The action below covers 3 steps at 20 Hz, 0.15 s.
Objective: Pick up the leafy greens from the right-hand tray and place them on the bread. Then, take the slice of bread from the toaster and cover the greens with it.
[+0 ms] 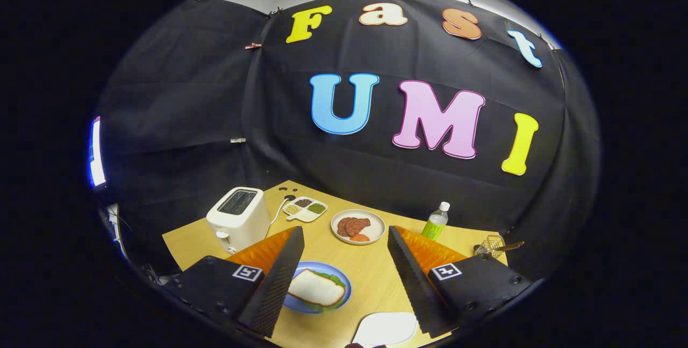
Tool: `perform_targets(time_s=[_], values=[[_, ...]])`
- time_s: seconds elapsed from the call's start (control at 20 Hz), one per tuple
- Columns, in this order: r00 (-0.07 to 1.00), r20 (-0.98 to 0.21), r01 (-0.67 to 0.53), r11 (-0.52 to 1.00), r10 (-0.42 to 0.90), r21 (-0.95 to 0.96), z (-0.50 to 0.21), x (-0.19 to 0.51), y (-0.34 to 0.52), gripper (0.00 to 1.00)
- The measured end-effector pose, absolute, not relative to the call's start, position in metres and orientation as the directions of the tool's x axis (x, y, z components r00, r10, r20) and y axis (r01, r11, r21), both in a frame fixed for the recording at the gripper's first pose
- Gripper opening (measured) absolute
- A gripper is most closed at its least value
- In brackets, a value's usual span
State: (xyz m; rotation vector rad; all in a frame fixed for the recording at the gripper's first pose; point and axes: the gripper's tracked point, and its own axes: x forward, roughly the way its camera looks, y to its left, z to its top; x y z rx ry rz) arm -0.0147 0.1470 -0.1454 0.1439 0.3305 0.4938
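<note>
Gripper [344, 283] jaws wide apart, nothing between the pads, held above the wooden worktop [371, 272]. Left finger [274, 283] covers the left rim of the blue plate [342, 282]. On the plate a bread slice [317, 287] lies flat, long axis running from about 10 o'clock to 4 o'clock across the plate. Leafy greens [332, 279] poke out from under the slice at its far edge and near edge; most of the leaf is hidden by the bread. White tray [386, 328] sits nearest, between the fingers toward the right one, its near edge cut off. White toaster [238, 219] at 10 o'clock from the plate, slots up; slot contents too dark to tell. Divided dish [305, 209] with small fillings just right of the toaster. Round plate [358, 226] with brownish-red food at 12 o'clock beyond the fingers. Green bottle [435, 221] upright at 1 o'clock. Small wire basket [492, 243] at 2 o'clock, partly behind the right finger [411, 278], detail unclear.
</note>
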Motion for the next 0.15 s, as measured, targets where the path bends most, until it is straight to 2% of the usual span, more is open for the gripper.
perform_targets(time_s=[0.15], values=[[0.822,-0.273,-0.450,0.864,0.499,0.226,-0.1427,-0.0101,0.1470,0.98]])
